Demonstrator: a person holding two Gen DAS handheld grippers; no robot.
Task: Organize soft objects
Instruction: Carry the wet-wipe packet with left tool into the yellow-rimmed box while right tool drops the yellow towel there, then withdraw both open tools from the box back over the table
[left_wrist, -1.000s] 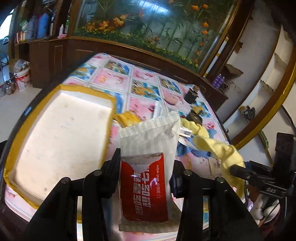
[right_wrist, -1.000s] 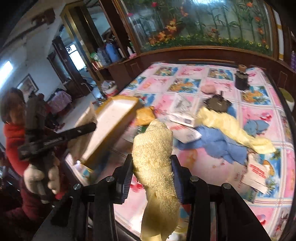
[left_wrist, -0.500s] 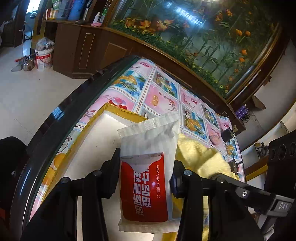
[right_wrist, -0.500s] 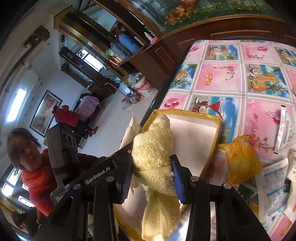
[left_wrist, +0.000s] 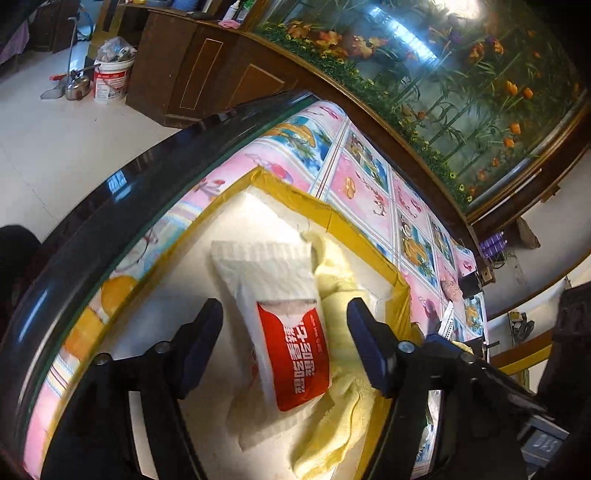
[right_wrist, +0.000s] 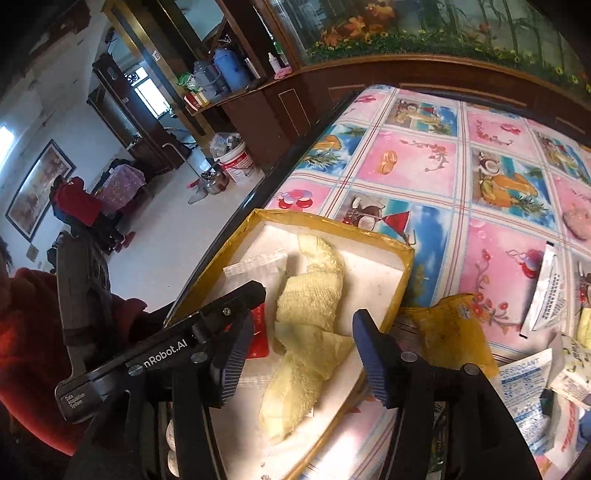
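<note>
A white foam tray with a yellow taped rim (left_wrist: 325, 218) (right_wrist: 402, 291) sits at the table's near-left corner. In it lie a red-and-white wet wipe pack (left_wrist: 284, 328) (right_wrist: 255, 273) and, touching its right side, a crumpled yellow towel (left_wrist: 343, 302) (right_wrist: 310, 306). My left gripper (left_wrist: 284, 343) hovers over the pack, open, fingers apart on either side of it. My right gripper (right_wrist: 299, 350) is open above the towel, nothing held. The left gripper's body (right_wrist: 173, 347) shows in the right wrist view, covering part of the pack.
The table carries a pink and blue cartoon cloth (right_wrist: 491, 155). Right of the tray lie a yellow pouch (right_wrist: 450, 332), a white sachet (right_wrist: 546, 295) and several printed packets (right_wrist: 528, 391). A dark wood cabinet (left_wrist: 207, 74) and a white bucket (right_wrist: 236, 162) stand beyond the table's edge.
Both grippers came over the tray and opened. The wet wipe pack dropped from the left one and the yellow towel from the right; both now lie in the tray.
</note>
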